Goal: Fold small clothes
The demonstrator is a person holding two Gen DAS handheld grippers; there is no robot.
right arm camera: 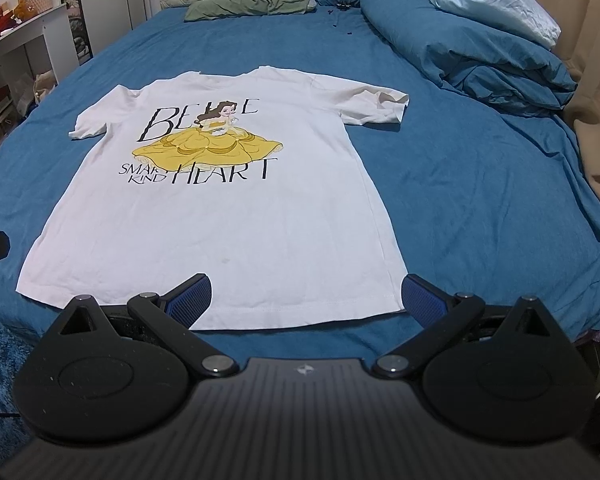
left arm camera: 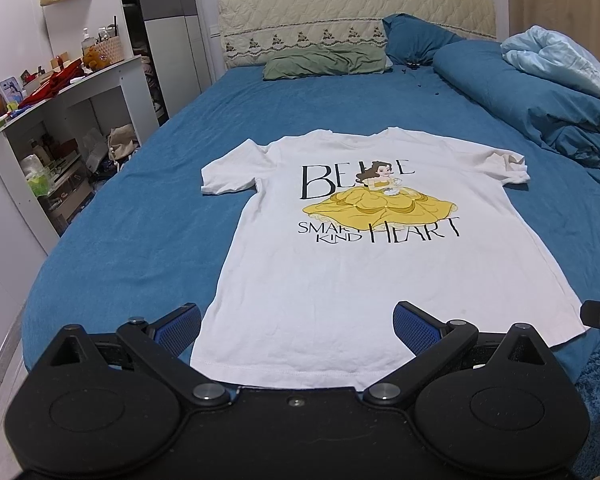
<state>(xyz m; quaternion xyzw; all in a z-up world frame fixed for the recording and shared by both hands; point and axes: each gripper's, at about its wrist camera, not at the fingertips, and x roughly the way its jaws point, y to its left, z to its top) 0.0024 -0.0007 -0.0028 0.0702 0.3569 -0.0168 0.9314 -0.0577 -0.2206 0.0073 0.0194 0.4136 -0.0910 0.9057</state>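
A white T-shirt (left arm camera: pixel 340 272) with a yellow-dress princess print lies flat, face up, on the blue bed sheet (left arm camera: pixel 148 216), collar far, hem near. It also shows in the right wrist view (right arm camera: pixel 228 216). My left gripper (left arm camera: pixel 298 326) is open and empty, its blue pads straddling the hem's left part. My right gripper (right arm camera: pixel 306 298) is open and empty over the hem's right corner. Both sleeves are spread out.
A rolled blue duvet (right arm camera: pixel 472 40) with a pale blue cloth (right arm camera: pixel 496 4) lies at the right. A green pillow (left arm camera: pixel 324 62) and blue pillow (left arm camera: pixel 416 40) sit by the headboard. A white cluttered shelf (left arm camera: pixel 60 120) stands left of the bed.
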